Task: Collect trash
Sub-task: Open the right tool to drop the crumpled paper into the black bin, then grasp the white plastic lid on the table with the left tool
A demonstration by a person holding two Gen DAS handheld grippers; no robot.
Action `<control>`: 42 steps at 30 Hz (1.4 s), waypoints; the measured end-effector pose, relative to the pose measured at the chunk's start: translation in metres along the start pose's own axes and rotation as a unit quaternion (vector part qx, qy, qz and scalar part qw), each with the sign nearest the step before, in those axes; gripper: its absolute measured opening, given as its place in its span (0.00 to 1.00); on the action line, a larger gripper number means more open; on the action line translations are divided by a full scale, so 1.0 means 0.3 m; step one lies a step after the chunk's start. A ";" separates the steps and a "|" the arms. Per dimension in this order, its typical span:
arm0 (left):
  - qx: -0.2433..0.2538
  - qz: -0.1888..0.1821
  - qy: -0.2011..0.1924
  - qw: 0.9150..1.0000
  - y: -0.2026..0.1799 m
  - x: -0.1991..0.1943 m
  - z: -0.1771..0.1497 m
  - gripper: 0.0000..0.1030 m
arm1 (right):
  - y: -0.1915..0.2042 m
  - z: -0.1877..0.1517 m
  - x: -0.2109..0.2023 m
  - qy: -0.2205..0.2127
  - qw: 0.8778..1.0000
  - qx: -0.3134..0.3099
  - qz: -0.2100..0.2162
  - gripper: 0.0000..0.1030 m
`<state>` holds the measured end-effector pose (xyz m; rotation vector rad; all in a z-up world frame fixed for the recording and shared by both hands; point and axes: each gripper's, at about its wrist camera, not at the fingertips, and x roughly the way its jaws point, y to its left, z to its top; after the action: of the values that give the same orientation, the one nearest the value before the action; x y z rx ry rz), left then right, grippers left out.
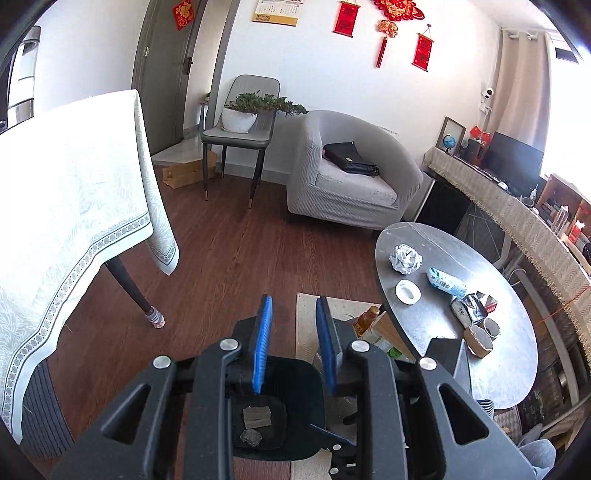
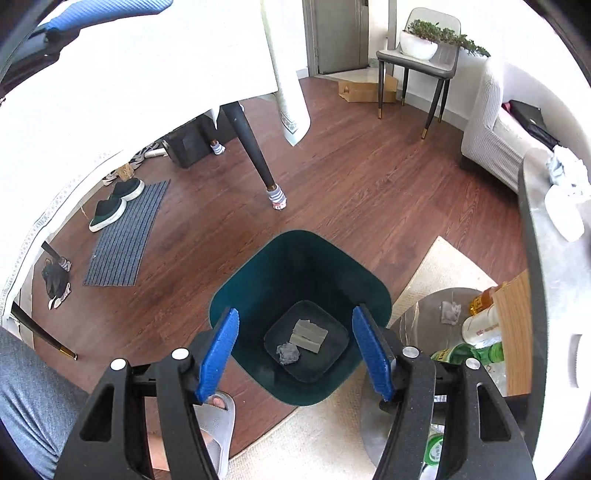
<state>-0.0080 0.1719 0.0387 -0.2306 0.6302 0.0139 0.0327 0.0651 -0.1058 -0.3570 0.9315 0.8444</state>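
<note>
Nowhere legible writing on calendar

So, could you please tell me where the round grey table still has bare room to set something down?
The round grey table is bare along its far-right rim and its near end. The middle is crowded: crumpled paper ball, white dish, blue-white packet, foil wrappers and cardboard tubes sit close together.

Teal bin, grey scraps inside; blue gripper pads
</note>
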 end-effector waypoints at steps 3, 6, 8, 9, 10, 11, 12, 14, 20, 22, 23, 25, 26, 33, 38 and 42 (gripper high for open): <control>0.001 -0.006 -0.005 1.000 -0.016 -0.007 0.012 0.29 | -0.012 0.001 -0.075 -0.020 1.000 -0.002 0.001 0.56; 0.012 -0.009 -0.007 1.000 -0.051 -0.004 0.016 0.29 | -0.030 -0.006 -0.144 -0.037 0.999 0.002 0.002 0.54; 0.019 -0.017 -0.010 1.000 -0.077 0.000 0.018 0.35 | -0.047 -0.015 -0.186 -0.048 0.999 0.006 0.002 0.52; 0.022 -0.021 -0.009 0.999 -0.093 0.005 0.016 0.38 | -0.053 -0.021 -0.205 -0.052 0.999 0.006 -0.001 0.51; 0.026 -0.025 -0.007 0.999 -0.108 0.010 0.013 0.39 | -0.055 -0.026 -0.224 -0.055 0.998 0.004 -0.006 0.51; 0.032 -0.028 -0.005 0.999 -0.125 0.016 0.010 0.39 | -0.059 -0.034 -0.245 -0.059 0.998 0.003 -0.010 0.50; 0.037 -0.032 -0.004 0.999 -0.143 0.021 0.009 0.42 | -0.070 -0.040 -0.266 -0.064 0.998 0.004 -0.014 0.49; 0.046 -0.041 -0.002 0.998 -0.177 0.033 0.007 0.46 | -0.094 -0.054 -0.312 -0.075 0.997 0.010 -0.020 0.49; 0.065 -0.064 0.015 0.996 -0.276 0.083 -0.015 0.49 | -0.209 -0.118 -0.403 -0.087 0.994 0.043 -0.046 0.49; 0.076 -0.070 0.025 0.994 -0.314 0.109 -0.029 0.50 | -0.256 -0.144 -0.425 -0.087 0.993 0.057 -0.053 0.46; 0.082 -0.072 0.030 0.994 -0.333 0.123 -0.038 0.51 | -0.277 -0.158 -0.435 -0.088 0.992 0.064 -0.057 0.45; 0.098 -0.074 0.040 0.992 -0.376 0.148 -0.057 0.51 | -0.315 -0.182 -0.460 -0.091 0.991 0.075 -0.065 0.45; 0.105 -0.073 0.043 0.991 -0.398 0.159 -0.067 0.51 | -0.331 -0.201 -0.474 -0.093 0.990 0.081 -0.068 0.45; 0.147 -0.089 0.074 0.982 -0.522 0.242 -0.133 0.51 | -0.445 -0.291 -0.533 -0.095 0.985 0.118 -0.084 0.45; 0.178 -0.096 0.095 0.975 -0.606 0.295 -0.180 0.51 | -0.500 -0.333 -0.556 -0.095 0.983 0.132 -0.086 0.45; 0.196 -0.090 0.110 0.970 -0.654 0.343 -0.210 0.51 | -0.519 -0.357 -0.558 -0.093 0.982 0.140 -0.085 0.45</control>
<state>0.0547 -0.0389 -0.0298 0.0960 0.8160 -0.3131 0.0396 -0.1789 -0.0416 -0.1099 0.8192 0.5690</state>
